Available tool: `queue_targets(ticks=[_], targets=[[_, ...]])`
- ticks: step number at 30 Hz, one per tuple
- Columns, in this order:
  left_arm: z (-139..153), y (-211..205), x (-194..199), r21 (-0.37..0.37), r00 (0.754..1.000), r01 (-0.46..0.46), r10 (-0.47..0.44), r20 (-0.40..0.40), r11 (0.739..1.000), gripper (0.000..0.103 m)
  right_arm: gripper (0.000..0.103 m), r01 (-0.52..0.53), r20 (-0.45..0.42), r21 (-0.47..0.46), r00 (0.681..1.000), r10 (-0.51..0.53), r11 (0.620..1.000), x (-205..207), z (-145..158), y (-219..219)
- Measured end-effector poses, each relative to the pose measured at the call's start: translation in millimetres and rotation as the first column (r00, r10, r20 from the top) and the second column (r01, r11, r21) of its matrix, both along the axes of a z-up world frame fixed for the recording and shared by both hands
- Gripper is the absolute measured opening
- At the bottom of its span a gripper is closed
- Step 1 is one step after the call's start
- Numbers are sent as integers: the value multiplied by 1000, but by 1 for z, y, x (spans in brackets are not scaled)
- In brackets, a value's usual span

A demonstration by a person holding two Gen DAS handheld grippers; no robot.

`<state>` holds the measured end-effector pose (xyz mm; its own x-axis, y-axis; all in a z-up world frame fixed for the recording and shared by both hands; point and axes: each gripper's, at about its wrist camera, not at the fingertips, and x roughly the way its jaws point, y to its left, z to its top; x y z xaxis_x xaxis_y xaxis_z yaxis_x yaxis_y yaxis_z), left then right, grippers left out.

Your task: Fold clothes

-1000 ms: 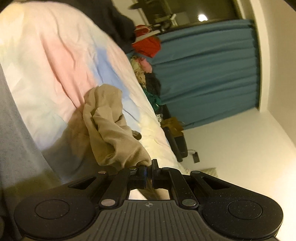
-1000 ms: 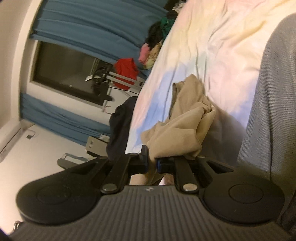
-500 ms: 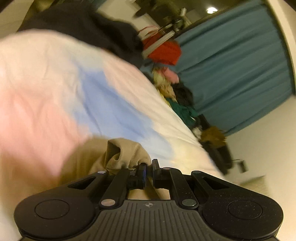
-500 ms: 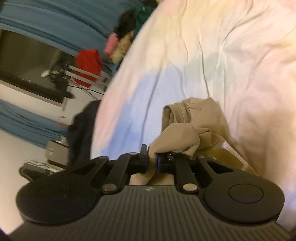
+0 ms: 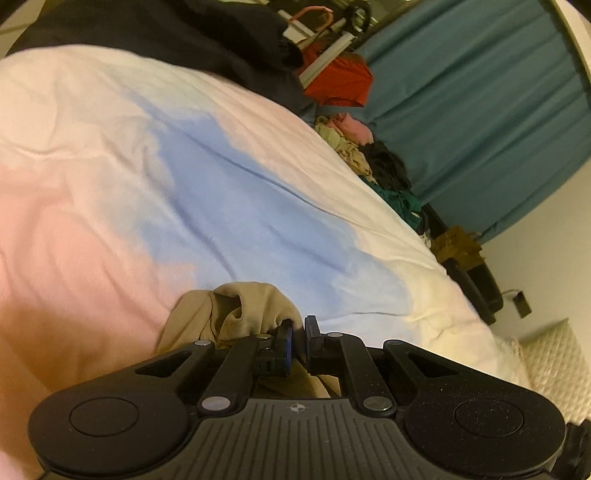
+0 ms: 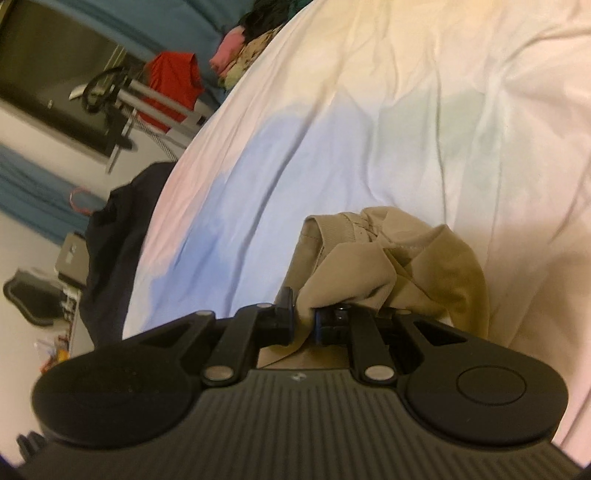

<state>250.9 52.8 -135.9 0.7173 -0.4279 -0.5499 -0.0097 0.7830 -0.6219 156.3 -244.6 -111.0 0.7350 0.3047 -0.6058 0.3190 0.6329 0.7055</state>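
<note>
Both clamped on the bunched beige knit garment [image 6: 388, 266], left tool [image 5: 297, 330] and right tool [image 6: 303, 314], low over the pastel bed sheet [image 5: 236, 206], likely for spreading it flat

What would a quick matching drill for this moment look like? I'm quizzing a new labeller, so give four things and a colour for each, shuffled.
Things:
1. garment held by both grippers
2. curtain
3. cloth on the rack
4. clothing heap at the bed's edge

Colours:
A. red
B. black
C. tan
D. teal blue

Pairs: 1-C, 2-D, 3-A, 4-B
</note>
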Motion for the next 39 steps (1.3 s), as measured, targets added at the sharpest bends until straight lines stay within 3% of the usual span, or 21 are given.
queue_targets(ticks=[1,3,4,5,6,7,8,9,12,13,15,16,21,22,25,28,32,36,39], targets=[[2,-1,-2,15,1000,12,-12,12,1000,7,17,-20,34,5,999,20,1000,-3,6,0],[7,-7,-2,60,997,48,-52,51,997,13,30,-61,102,13,993,60,998,-8,18,0],[12,-10,-5,81,994,67,-73,79,994,17,58,-82,136,17,988,79,996,-10,24,-1],[18,-12,-10,91,989,89,-98,108,992,30,93,-103,169,19,981,98,995,-13,30,-1],[24,-15,-15,101,983,109,-122,139,989,41,101,-124,203,21,972,117,992,-15,36,-1],[31,-17,-22,111,974,122,-141,178,986,61,103,-144,236,22,962,135,989,-18,42,-1],[39,-19,-30,123,963,134,-158,217,983,75,103,-165,269,22,951,153,986,-20,48,-1],[44,-20,-35,138,953,133,-164,254,982,80,103,-186,302,21,938,171,982,-23,54,-1],[56,-22,-50,193,925,156,-212,315,969,85,103,-210,369,-28,907,205,977,-34,67,2],[56,-25,-50,219,923,184,-245,297,958,86,102,-209,359,-72,907,220,975,-35,67,6],[50,-32,-48,271,926,219,-287,244,937,86,84,-213,319,-182,911,263,960,-35,65,15],[45,-35,-46,297,929,231,-301,217,927,86,59,-218,291,-240,913,284,946,-31,61,20],[15,-47,-26,442,954,221,-287,88,870,81,45,-195,116,-496,951,287,846,-11,28,33],[10,-48,-23,448,954,223,-288,81,866,81,44,-197,89,-513,956,280,835,-4,20,34],[4,-52,-20,477,953,225,-293,73,850,81,43,-202,59,-479,963,261,854,1,4,29],[7,-53,-26,479,952,223,-296,81,849,81,43,-195,66,-489,964,259,850,-8,9,31],[26,-43,-49,458,952,218,-291,94,862,81,46,-180,89,-439,966,242,880,-35,24,30],[42,-38,-83,463,940,243,-326,106,853,81,46,-173,128,-502,954,270,847,-70,44,45],[44,-37,-107,487,940,231,-323,113,842,81,47,-159,127,-524,957,262,837,-89,43,48]])
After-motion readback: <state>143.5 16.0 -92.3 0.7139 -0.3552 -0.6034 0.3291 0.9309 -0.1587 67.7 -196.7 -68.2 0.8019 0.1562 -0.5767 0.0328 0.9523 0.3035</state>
